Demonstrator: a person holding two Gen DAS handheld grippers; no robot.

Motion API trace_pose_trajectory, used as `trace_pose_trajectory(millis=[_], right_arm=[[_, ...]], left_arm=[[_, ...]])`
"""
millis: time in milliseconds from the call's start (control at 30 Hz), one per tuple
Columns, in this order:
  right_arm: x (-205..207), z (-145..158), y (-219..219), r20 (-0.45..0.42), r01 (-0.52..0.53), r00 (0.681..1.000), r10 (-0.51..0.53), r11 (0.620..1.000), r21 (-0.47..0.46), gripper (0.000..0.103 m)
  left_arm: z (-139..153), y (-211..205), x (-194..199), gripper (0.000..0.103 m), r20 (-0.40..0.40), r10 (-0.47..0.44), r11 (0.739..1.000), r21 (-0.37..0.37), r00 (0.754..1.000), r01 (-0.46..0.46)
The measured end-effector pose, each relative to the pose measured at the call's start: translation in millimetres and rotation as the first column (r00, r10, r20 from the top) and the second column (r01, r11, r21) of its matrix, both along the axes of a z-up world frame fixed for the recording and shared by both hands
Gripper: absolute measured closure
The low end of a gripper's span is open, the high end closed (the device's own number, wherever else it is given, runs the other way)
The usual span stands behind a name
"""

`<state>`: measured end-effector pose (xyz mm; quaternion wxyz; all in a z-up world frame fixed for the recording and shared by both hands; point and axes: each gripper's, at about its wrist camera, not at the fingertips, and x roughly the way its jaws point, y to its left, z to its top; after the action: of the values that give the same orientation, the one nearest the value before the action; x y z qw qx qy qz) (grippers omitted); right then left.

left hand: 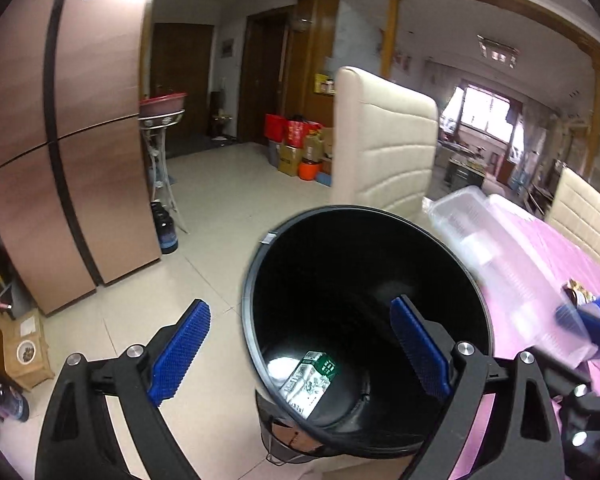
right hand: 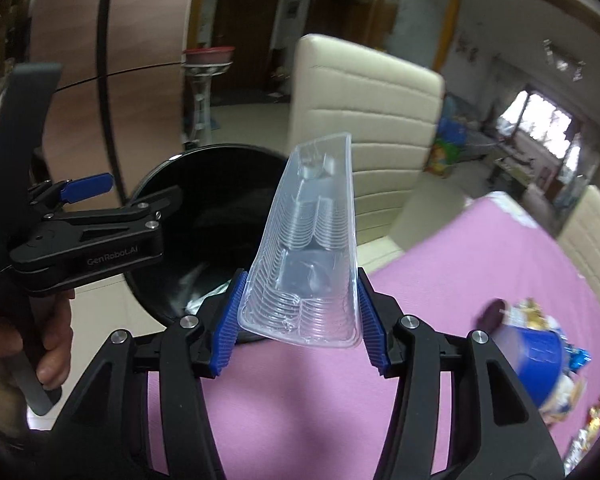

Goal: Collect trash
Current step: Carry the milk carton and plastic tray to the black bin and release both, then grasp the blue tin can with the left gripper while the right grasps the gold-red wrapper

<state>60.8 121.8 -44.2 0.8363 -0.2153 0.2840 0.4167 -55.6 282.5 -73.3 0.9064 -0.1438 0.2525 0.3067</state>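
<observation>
A black trash bin stands on the floor beside the pink table; a green-and-white carton lies at its bottom. My left gripper is open and empty, its fingers straddling the bin's near rim. My right gripper is shut on a clear ribbed plastic tray, held tilted up above the table edge, pointing toward the bin. The tray and the right gripper also show in the left wrist view, to the right of the bin. The left gripper shows at the left in the right wrist view.
A cream chair stands behind the bin, another at the far right. The pink table carries a blue cup and snack wrappers. A brown fridge stands left, with boxes and bottles on the tiled floor.
</observation>
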Motion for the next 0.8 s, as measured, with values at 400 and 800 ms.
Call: trace_pose_trajectory(millis=[400, 800], right_arm=[[5, -2, -4, 0.027, 0.064, 0.998, -0.064, 0.998, -0.007, 0.025], [33, 9, -106, 0.083, 0.293, 0.952, -0.294, 0.956, 0.023, 0.025]], left_arm=[[-3, 6, 2, 0.014, -0.006, -0.012, 0.999, -0.031, 1.0, 0.012], [11, -65, 42, 0.014, 0.004, -0.24, 0.971, -0.008, 0.971, 0.24]])
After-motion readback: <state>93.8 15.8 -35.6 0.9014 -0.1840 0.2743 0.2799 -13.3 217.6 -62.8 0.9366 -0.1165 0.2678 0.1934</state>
